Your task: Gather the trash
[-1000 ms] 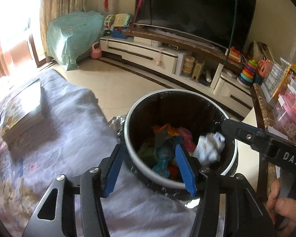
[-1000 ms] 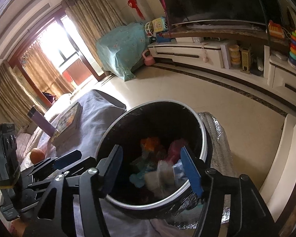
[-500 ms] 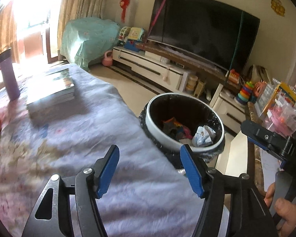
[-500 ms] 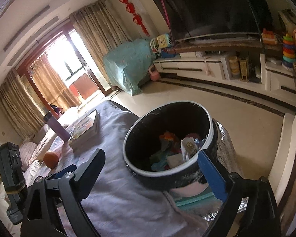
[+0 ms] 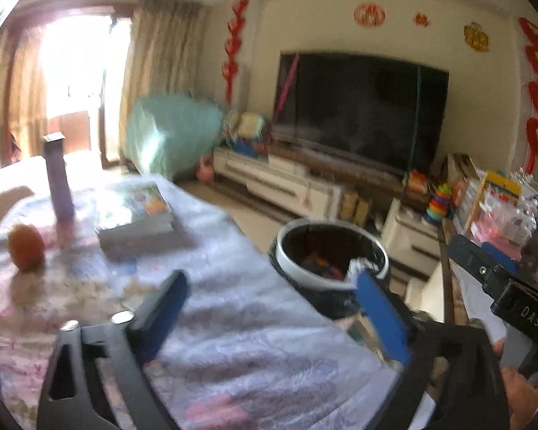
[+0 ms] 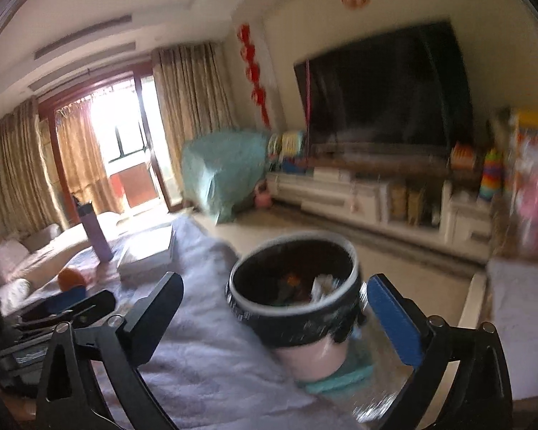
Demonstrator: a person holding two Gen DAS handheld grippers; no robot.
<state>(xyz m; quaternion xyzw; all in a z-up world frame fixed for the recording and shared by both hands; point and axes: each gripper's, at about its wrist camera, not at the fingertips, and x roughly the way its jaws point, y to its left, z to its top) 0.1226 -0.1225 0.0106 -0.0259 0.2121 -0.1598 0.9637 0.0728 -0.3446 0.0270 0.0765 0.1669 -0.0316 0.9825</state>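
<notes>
Trash is seen from the left wrist view inside the trash bin (image 5: 331,263), a round white-rimmed bin with a dark liner that stands just beyond the far right edge of the table (image 5: 233,322); crumpled white paper and coloured scraps lie in it. The left claw (image 5: 269,317) is held wide apart over the pale cloth, and nothing is gripped between its blue pads. Farther back on the table a stack of books (image 5: 134,213), a purple bottle (image 5: 58,179) and an orange (image 5: 26,247) are set, well apart from the bin. No loose scrap can be made out on the cloth, though the picture is blurred.

From the right wrist view the right claw (image 6: 274,310) is likewise spread wide and empty, with the bin (image 6: 294,286) framed between its fingers but not touched. The left tool is visible at the lower left.

The step in hand is judged to be the gap between a drop into the bin and a fresh pick. For the next move, a remaining piece of trash would have to be found on the table, and an open claw lowered around it before closing.
</notes>
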